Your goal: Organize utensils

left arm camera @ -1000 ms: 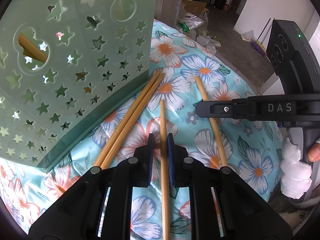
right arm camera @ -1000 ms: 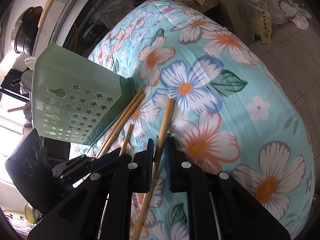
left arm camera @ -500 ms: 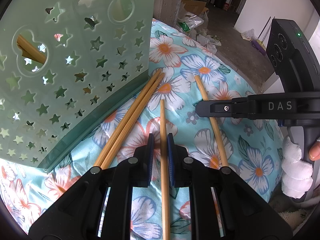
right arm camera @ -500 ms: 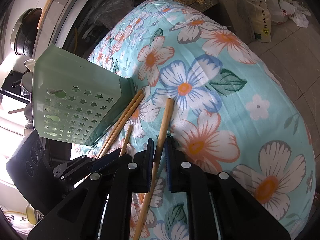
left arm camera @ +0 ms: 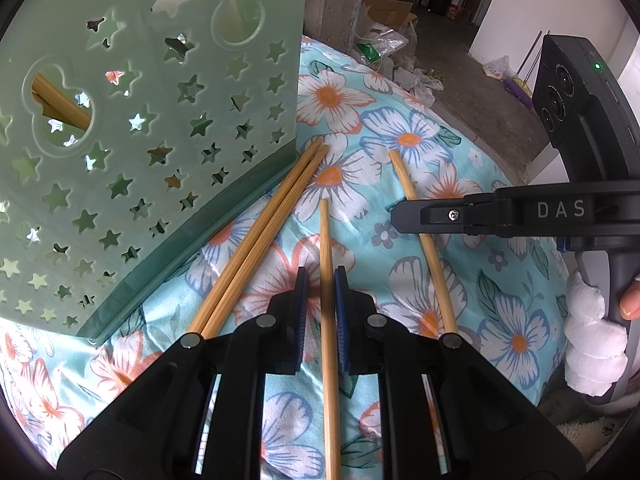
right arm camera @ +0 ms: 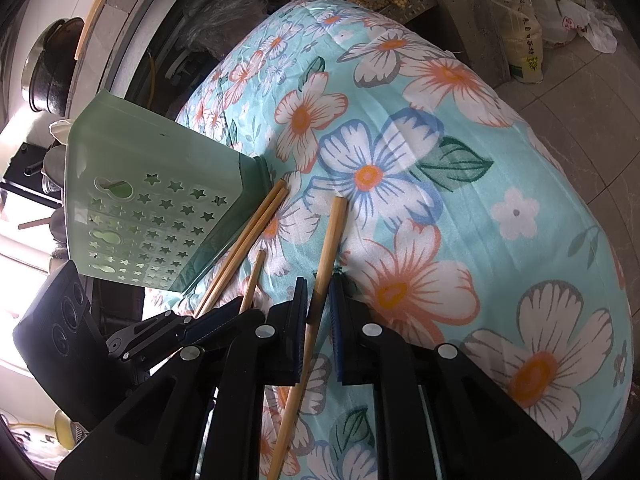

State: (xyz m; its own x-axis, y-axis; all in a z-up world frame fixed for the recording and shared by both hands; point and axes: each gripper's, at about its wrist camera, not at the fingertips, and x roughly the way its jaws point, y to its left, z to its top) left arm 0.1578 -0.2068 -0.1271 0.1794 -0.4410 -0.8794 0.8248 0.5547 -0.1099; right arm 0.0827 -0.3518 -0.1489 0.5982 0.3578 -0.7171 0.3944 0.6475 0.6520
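A pale green holder [left arm camera: 152, 128] with star cut-outs leans on the floral cloth [left arm camera: 404, 136]. One chopstick [left arm camera: 60, 104] shows inside it through a gourd-shaped hole. A pair of chopsticks [left arm camera: 260, 236] lies against its base. My left gripper [left arm camera: 320, 280] is shut on a single chopstick [left arm camera: 326, 240] that points away from me. My right gripper [right arm camera: 318, 292] is shut on another chopstick [right arm camera: 332, 236], just to the right. Each view shows the other gripper: the right gripper [left arm camera: 396, 216] reaches in side-on, and the left gripper [right arm camera: 192, 320] sits at the lower left.
The cloth-covered surface rounds off and drops to a tiled floor [right arm camera: 592, 120] on the right. Bags [right arm camera: 520, 40] and a cardboard box [left arm camera: 384, 12] lie beyond it. A dark pot [right arm camera: 48, 72] stands behind the holder. A hand in a white fluffy sleeve [left arm camera: 592, 344] holds the right gripper's handle.
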